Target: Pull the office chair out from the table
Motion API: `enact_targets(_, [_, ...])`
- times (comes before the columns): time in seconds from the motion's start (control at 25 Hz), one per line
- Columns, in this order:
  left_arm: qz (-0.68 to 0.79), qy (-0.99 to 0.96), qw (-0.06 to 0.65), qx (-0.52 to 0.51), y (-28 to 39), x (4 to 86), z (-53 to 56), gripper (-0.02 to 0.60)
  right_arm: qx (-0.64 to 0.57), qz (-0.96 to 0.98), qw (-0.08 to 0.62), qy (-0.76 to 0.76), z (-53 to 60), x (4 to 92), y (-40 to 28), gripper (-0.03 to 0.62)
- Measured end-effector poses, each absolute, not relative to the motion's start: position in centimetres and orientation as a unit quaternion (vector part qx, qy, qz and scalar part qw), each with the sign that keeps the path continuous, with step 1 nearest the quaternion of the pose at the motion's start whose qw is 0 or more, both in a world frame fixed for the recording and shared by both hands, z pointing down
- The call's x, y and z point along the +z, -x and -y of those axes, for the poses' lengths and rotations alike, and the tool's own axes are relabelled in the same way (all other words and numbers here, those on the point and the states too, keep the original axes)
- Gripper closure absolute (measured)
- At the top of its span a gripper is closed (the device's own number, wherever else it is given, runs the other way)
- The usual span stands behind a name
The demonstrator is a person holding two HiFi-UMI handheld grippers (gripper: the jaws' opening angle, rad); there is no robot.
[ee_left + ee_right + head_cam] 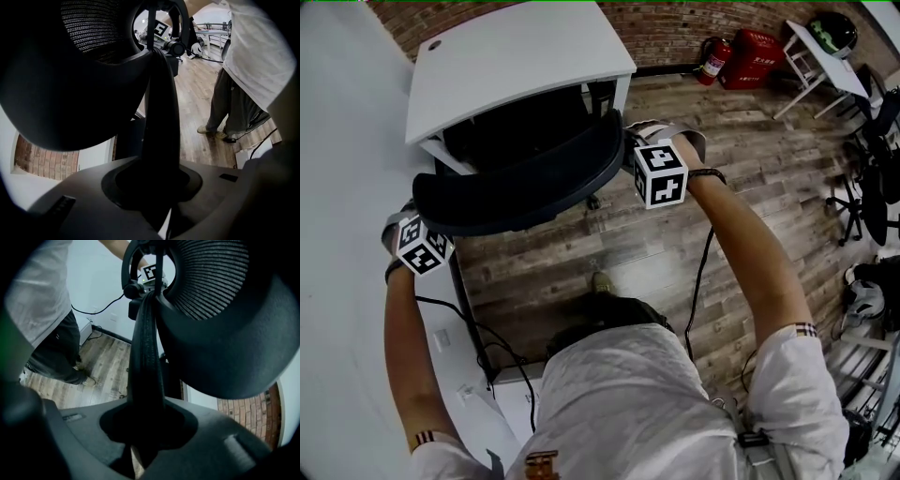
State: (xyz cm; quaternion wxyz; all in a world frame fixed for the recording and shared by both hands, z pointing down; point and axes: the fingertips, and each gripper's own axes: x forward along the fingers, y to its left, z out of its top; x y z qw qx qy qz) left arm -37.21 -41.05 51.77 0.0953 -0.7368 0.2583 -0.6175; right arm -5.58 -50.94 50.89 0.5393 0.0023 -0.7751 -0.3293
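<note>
The office chair's dark backrest (520,183) curves in front of the white table (516,56), with its seat still under the tabletop. My left gripper (420,225) is shut on the left end of the backrest rim, my right gripper (630,150) on the right end. In the left gripper view the black rim (159,117) runs down into the shut jaws of the left gripper (157,187), beside the mesh (93,23). The right gripper view shows the same rim (145,348) clamped in the right gripper (145,427).
A white wall runs along the left, with cables (478,337) on the floor beside it. My foot (600,279) stands on the wooden floor behind the chair. A fire extinguisher (713,58), a red box (755,56) and other furniture (872,178) stand at the right.
</note>
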Motion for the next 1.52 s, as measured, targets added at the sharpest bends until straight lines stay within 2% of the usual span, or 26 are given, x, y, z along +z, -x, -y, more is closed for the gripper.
enact_targets(1.52, [-0.253,0.738,0.098,-0.618,29.2,51.0,13.5,0.477,-0.320,0.778,0.541,-0.005,22.7,50.3,-2.2,0.505])
